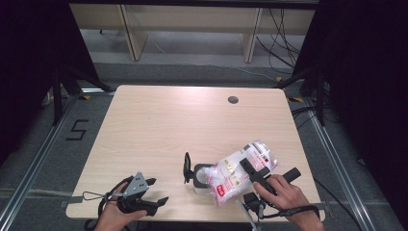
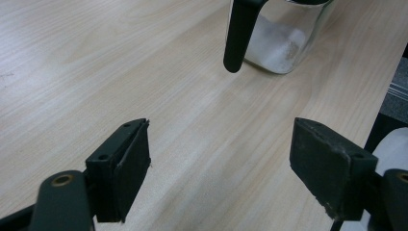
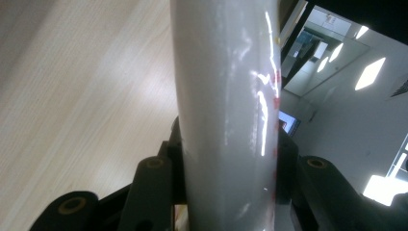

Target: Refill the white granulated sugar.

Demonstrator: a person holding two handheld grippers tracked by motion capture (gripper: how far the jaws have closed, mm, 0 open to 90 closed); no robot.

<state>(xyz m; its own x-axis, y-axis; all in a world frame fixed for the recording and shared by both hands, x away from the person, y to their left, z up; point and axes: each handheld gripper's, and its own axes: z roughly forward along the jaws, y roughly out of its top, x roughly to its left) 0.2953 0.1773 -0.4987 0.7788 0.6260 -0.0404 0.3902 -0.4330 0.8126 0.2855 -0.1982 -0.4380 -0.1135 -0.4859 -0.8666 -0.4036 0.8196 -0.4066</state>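
A clear plastic bag point(image 1: 235, 172) of white powder with red print lies tilted, its lower end at the mouth of a small glass jar point(image 1: 199, 177). My right gripper point(image 1: 251, 169) is shut on the bag's middle; in the right gripper view the white bag point(image 3: 226, 86) stands squeezed between both jaws. The jar's black lid point(image 1: 186, 167) stands up at its left side. My left gripper point(image 1: 159, 190) rests open near the table's front left, empty. Its own view has the jar point(image 2: 281, 43) ahead with white powder at the bottom and a black lid part point(image 2: 238, 33) hanging before it.
The wooden table point(image 1: 183, 120) has a round cable hole point(image 1: 233, 99) at the back right. The jar and bag sit close to the front edge. Cables trail from both grippers over that edge. Dark floor and rails surround the table.
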